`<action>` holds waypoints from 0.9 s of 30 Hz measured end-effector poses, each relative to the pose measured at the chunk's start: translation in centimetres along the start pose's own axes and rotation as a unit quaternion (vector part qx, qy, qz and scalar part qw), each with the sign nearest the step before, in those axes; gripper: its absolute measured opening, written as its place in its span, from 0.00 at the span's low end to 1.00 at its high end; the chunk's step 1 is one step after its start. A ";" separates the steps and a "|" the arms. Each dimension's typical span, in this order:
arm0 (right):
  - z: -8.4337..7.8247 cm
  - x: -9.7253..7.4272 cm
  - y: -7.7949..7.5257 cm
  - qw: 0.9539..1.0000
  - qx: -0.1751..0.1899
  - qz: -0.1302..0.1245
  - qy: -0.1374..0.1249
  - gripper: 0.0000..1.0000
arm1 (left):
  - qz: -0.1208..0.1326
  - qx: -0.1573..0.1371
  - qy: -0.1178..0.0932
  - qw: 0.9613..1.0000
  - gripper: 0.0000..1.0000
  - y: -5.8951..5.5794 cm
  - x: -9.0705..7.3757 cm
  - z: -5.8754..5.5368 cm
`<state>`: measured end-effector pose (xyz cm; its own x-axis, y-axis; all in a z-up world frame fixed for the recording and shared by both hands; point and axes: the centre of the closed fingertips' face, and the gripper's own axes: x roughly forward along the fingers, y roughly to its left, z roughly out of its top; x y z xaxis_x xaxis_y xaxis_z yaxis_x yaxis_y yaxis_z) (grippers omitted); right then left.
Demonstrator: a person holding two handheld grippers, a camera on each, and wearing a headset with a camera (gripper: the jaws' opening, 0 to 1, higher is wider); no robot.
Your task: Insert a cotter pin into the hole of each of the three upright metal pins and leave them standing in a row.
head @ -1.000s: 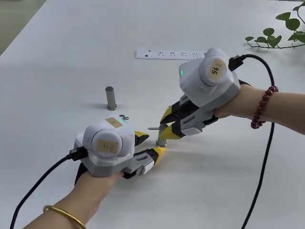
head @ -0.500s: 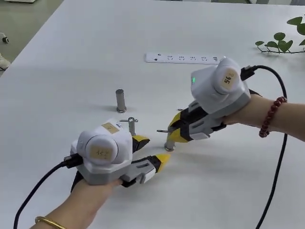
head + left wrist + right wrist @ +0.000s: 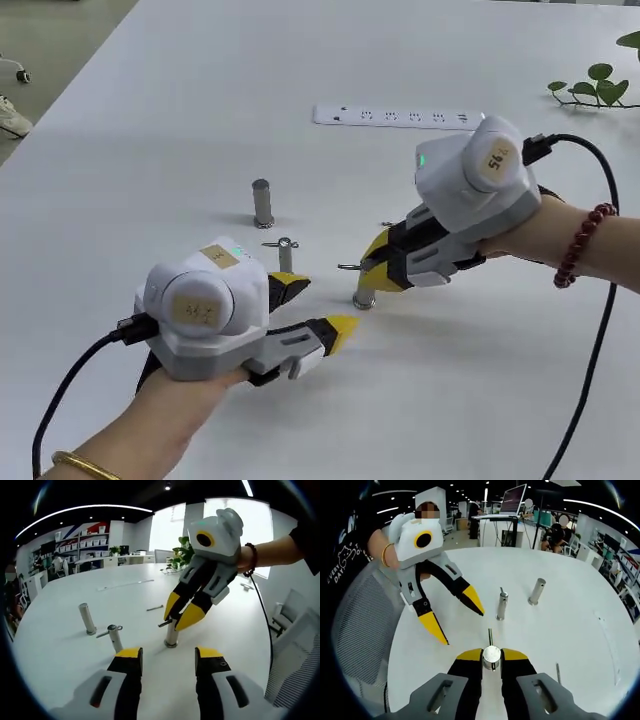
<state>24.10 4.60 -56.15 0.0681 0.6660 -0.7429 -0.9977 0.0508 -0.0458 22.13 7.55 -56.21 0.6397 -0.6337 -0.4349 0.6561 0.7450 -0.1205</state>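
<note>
Three upright metal pins stand on the white table. The far pin (image 3: 262, 203) is bare. The middle pin (image 3: 285, 254) has a cotter pin through its top. My right gripper (image 3: 378, 268) is at the top of the near pin (image 3: 365, 294), shut on a cotter pin (image 3: 348, 267) whose tip pokes out on the left. In the right gripper view that tip (image 3: 490, 635) sticks out past the near pin's top (image 3: 491, 656). My left gripper (image 3: 317, 305) stands open just left of the near pin (image 3: 171, 635), holding nothing.
A white power strip (image 3: 398, 117) lies at the back of the table (image 3: 150, 120). A loose cotter pin (image 3: 155, 608) lies beyond the pins. Plant leaves (image 3: 597, 85) reach in at the far right. Cables trail from both grippers.
The head camera has shifted. My left gripper has drawn back a little to the left, uncovering the middle pin. The right gripper stays at the near pin's top.
</note>
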 end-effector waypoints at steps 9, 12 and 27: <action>0.6 0.2 -0.2 1.000 -0.003 0.002 0.005 0.08 | 0.003 -0.001 -0.002 1.000 0.51 0.0 -1.2 0.1; 1.0 0.3 -0.4 1.000 -0.002 0.002 0.005 0.08 | 0.001 -0.002 -0.001 1.000 0.55 0.2 -1.4 -0.1; 1.3 0.7 -2.1 1.000 -0.003 -0.003 0.013 0.08 | 0.023 -0.020 -0.014 0.999 0.69 1.5 -2.3 0.5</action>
<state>26.29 5.94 -55.70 0.0747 0.6458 -0.7599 -0.9972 0.0514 -0.0543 21.85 10.03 -54.91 0.6804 -0.6031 -0.4163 0.6091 0.7813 -0.1364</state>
